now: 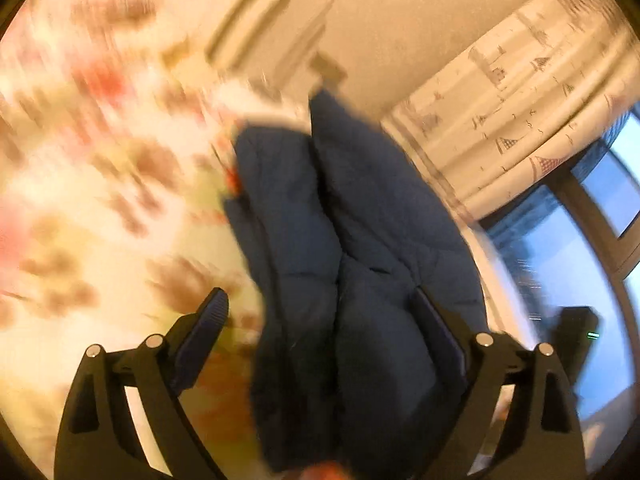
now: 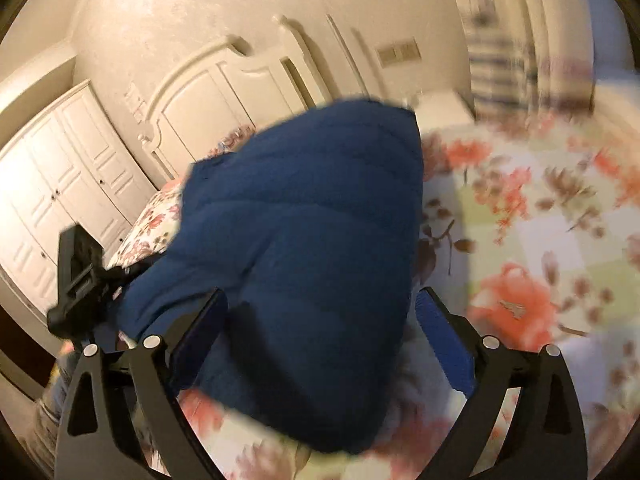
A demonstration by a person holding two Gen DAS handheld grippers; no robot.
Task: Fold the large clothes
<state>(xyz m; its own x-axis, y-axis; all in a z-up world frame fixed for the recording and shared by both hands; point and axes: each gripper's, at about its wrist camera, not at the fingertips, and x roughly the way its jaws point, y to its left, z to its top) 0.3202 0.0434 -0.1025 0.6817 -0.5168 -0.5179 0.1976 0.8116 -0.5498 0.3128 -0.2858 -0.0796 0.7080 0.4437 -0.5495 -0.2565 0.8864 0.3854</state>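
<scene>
A puffy dark blue quilted jacket lies bunched on a floral bedspread. In the left wrist view my left gripper stands wide open around the jacket's near end. Its left finger is clear of the cloth and its right finger is against it. In the right wrist view the jacket bulges between the fingers of my right gripper, which is also open. A slim gap shows at its blue right pad. The left gripper's body shows at the jacket's left edge.
The bedspread stretches right of the jacket. A cream headboard and a white wardrobe stand behind. In the left wrist view a printed curtain and a window are at the right. Both views are motion-blurred.
</scene>
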